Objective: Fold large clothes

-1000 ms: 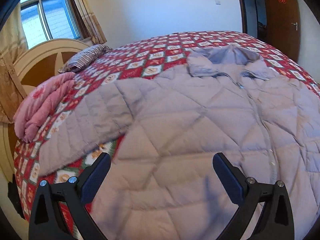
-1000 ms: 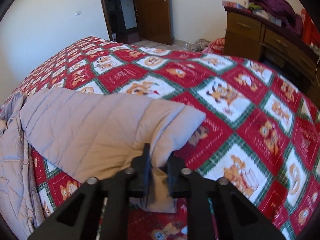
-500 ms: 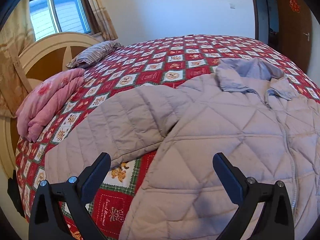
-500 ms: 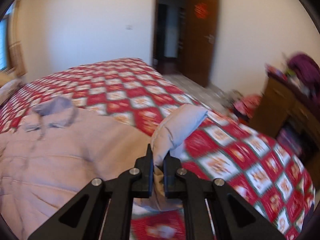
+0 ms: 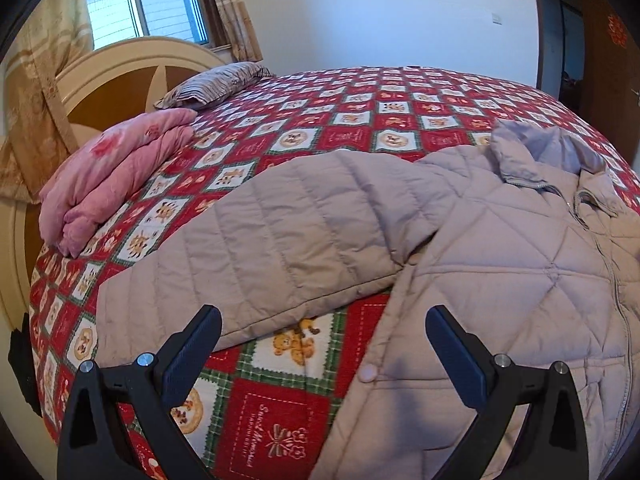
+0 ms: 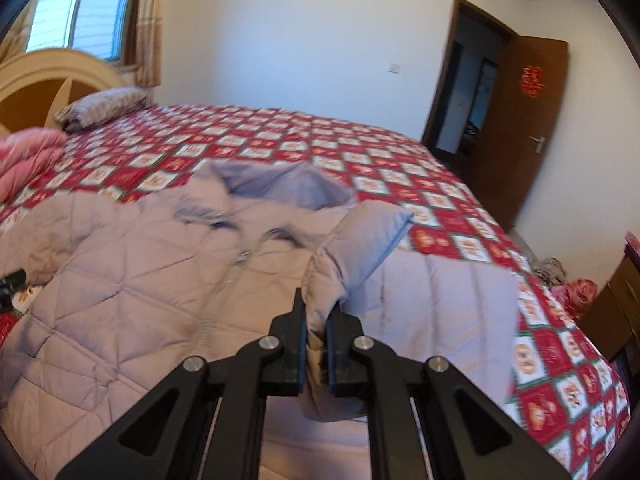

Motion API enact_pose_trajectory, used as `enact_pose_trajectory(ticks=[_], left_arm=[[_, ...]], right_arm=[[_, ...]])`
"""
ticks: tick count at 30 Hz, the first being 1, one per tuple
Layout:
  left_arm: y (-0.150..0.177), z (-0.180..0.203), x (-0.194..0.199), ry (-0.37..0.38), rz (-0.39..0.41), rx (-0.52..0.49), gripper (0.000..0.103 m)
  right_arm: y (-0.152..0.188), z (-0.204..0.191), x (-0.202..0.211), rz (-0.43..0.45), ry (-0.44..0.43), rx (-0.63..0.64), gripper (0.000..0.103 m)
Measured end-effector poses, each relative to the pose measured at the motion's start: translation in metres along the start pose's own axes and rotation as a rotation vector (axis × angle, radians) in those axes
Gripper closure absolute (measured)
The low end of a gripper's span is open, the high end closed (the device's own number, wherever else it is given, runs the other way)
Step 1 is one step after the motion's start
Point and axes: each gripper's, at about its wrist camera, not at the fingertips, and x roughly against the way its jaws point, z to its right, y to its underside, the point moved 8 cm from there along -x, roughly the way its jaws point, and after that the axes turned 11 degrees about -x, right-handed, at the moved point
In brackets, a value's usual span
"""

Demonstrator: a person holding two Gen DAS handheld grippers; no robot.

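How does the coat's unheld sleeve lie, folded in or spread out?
Spread out: the sleeve lies flat on the quilt, angled away from the coat body.

left gripper (image 5: pixel 320 344): fingers spread wide | right gripper (image 6: pixel 317 312): fingers pinched together

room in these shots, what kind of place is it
Most likely a home bedroom: a large bed with a curved headboard and a pillow, a curtained window, and a wooden door.
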Motion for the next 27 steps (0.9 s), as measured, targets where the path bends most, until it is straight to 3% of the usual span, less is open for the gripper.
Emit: enact_pose_trajectory(ticks=[4,6,8,12,15,19,24,26,27], left_arm=[[0.003,-0.007,0.002,-0.003,-0.022,0.023,0.001],[0.002,-0.007,0.009,-0.004,-0.027,0.038,0.001],[-0.004,-0.003,0.020,0.016,-0.011,0.049,0.001],[-0.028,0.035,0.045,0.101,0.033,0.026,0.001],[-0.047,0.087,0.059,0.182,0.057,-0.040,0.001],[-0.058,0.170,0.059,0.336,0.027,-0.111,0.001],[-0.060,0.255,0.038,0.432,-0.051,-0.167,0.001],[-0.059,0.275,0.029,0.466,-0.082,-0.168,0.010],[-0.057,0.284,0.025,0.489,-0.100,-0.168,0.028]], right_arm=[[0.016,-0.028,-0.021,-0.050,-0.035,0.019,0.087],[0.025,-0.037,-0.020,-0.088,-0.102,0.013,0.073],[0.029,-0.037,-0.002,-0.099,-0.154,-0.005,0.044],[0.039,-0.017,0.046,-0.081,-0.223,-0.005,0.034],[0.047,0.014,0.060,-0.060,-0.199,-0.030,0.023],[0.063,0.065,0.065,-0.039,-0.104,-0.086,0.023],[0.085,0.105,0.058,-0.059,-0.053,-0.155,0.023],[0.091,0.114,0.058,-0.051,-0.043,-0.170,0.023],[0.093,0.117,0.056,-0.047,-0.043,-0.180,0.023]])
